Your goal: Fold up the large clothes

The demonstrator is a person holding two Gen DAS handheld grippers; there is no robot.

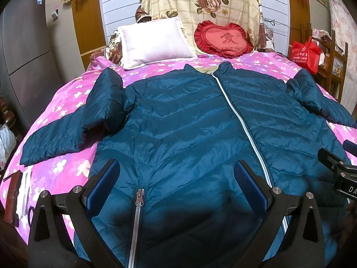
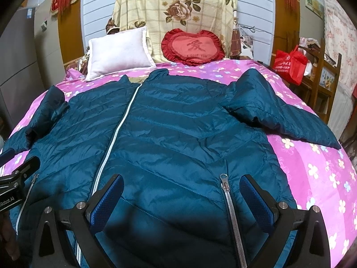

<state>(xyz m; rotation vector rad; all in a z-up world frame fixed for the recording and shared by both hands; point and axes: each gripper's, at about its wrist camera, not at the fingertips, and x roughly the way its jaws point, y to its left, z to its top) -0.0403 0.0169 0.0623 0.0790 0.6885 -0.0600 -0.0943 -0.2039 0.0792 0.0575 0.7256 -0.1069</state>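
Above the jacket, both the left gripper and right gripper are held wide, its hem cut off from view.

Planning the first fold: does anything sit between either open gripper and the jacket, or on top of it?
Nothing visible does. The left gripper and right gripper both hover open over the teal jacket, whose front is bare. The white pillow and red heart cushion lie beyond its collar.

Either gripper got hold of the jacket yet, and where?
Neither. The left gripper and right gripper are open above the jacket near its hem, with nothing between their pads.
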